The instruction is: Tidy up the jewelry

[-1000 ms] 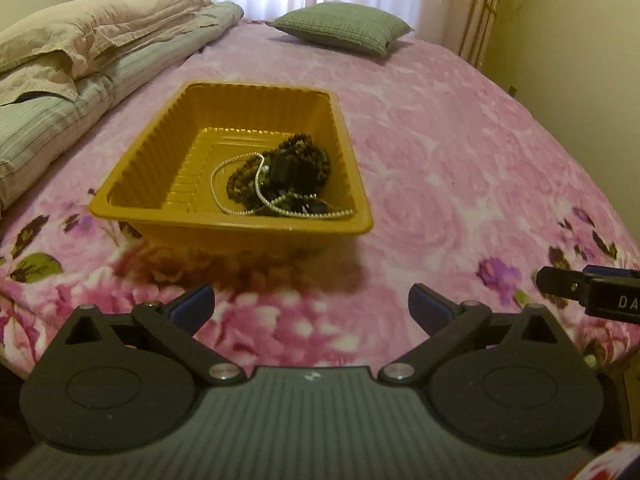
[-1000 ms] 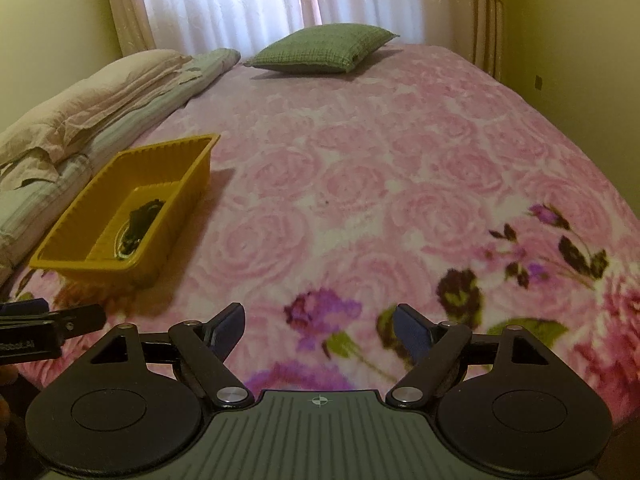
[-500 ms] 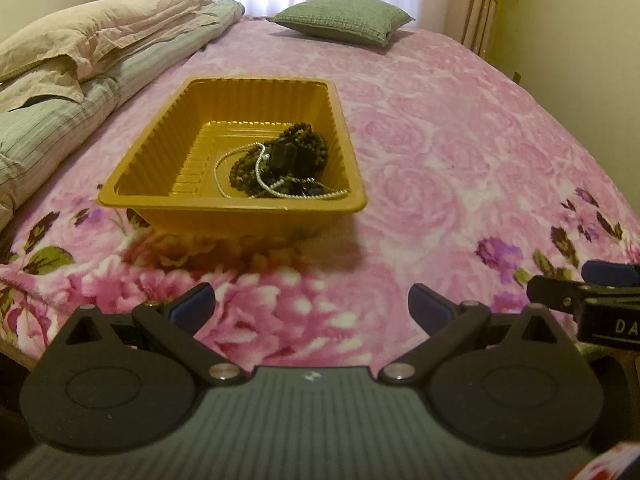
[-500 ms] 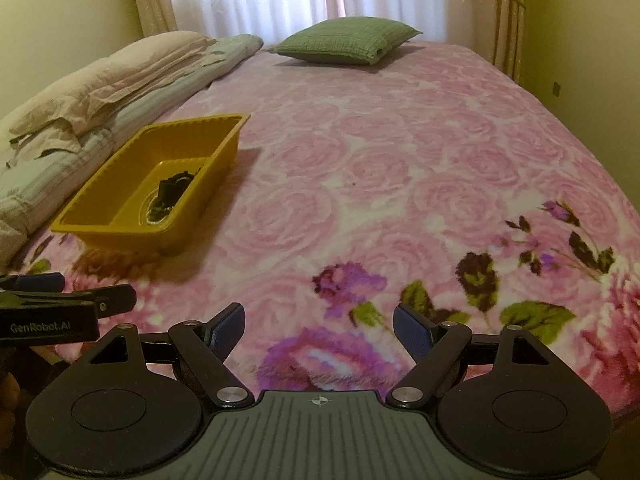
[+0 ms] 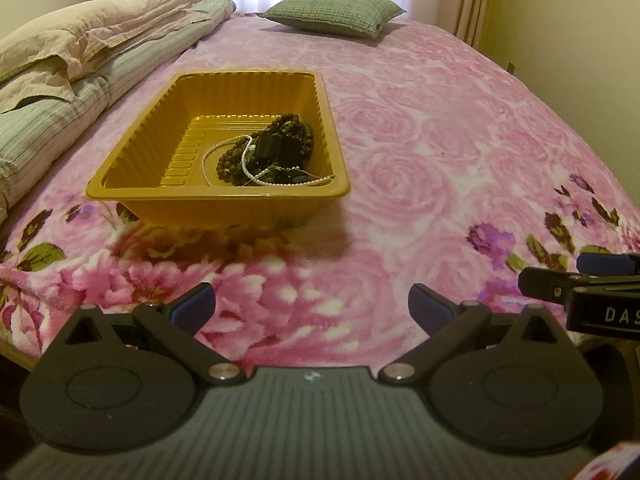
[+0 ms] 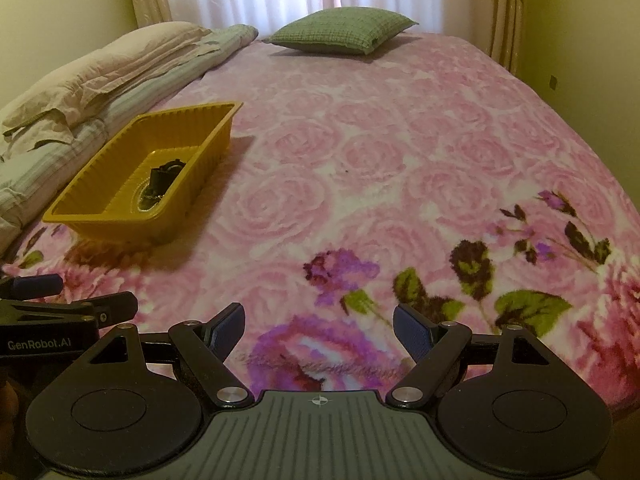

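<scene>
A yellow plastic tray (image 5: pixel 120 190) sits on the pink floral bedspread; it also shows in the right wrist view (image 6: pixel 100 216). In it lies a heap of jewelry (image 5: pixel 268 152): dark beaded strands, a white pearl necklace and a black piece. The heap shows partly in the right wrist view (image 6: pixel 160 180). My left gripper (image 5: pixel 312 308) is open and empty, near the bed's front edge, short of the tray. My right gripper (image 6: pixel 318 328) is open and empty, to the right of the tray, over the bedspread's flower print.
Folded blankets and a beige pillow (image 5: pixel 80 44) line the left side of the bed. A green cushion (image 5: pixel 336 12) lies at the far end by the curtains. Yellow walls stand at the right. The other gripper's fingers show at each view's edge (image 5: pixel 580 284).
Both grippers have drawn back and lifted a little from the tray; it looks smaller and farther. The jaws stay open and the jewelry has not moved.
</scene>
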Available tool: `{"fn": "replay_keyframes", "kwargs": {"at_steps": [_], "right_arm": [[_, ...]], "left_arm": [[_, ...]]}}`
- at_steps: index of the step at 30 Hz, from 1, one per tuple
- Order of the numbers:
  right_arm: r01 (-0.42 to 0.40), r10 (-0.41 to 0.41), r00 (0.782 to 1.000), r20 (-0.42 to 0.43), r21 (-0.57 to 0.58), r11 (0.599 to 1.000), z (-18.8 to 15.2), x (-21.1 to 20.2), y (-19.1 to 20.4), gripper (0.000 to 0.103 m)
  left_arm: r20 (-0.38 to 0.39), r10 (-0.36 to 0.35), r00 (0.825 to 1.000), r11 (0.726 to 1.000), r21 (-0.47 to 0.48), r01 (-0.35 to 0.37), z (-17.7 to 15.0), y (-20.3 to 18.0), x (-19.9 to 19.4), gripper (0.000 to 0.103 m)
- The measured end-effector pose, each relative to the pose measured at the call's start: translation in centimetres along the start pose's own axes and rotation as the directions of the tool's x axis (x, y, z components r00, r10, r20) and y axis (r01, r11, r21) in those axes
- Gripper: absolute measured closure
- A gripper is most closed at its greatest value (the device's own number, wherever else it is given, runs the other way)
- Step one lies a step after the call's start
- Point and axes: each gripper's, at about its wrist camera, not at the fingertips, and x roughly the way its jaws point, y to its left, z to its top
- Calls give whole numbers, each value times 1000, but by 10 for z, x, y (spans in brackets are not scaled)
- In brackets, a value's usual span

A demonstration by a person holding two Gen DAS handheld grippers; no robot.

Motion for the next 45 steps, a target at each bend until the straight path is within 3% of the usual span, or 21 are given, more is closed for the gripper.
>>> {"fn": "replay_keyframes", "kwargs": {"at_steps": [45], "right_arm": [[-1, 1, 1000, -11, 2, 1000, 0, 4, -2, 22]], "left_arm": [[10, -2, 1000, 1000, -8, 2, 2, 0, 1, 1]]}}
